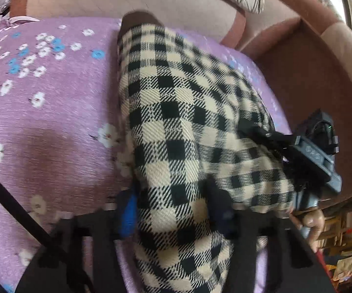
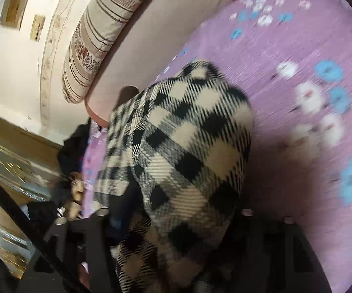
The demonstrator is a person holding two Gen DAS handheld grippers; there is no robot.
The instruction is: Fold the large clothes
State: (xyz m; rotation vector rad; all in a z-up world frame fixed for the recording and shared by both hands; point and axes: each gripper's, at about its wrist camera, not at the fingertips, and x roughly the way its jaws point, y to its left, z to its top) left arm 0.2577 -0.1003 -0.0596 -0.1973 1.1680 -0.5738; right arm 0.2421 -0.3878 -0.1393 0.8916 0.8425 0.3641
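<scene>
Left wrist view: the left tool (image 1: 173,210) grips the checked garment (image 1: 190,122), bunched over the purple flowered bed sheet (image 1: 41,112). The right tool (image 2: 173,222) also clamps a fold of this garment (image 2: 185,146); a striped pillow (image 2: 95,36) leans against the headboard.

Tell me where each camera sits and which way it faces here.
Left wrist: on the left gripper, facing along its fingers over the checked garment on the purple floral bedsheet; right gripper and hand show.
Right wrist: on the right gripper, facing the garment and striped pillow.
Shared: garment, bedsheet, pillow.
</scene>
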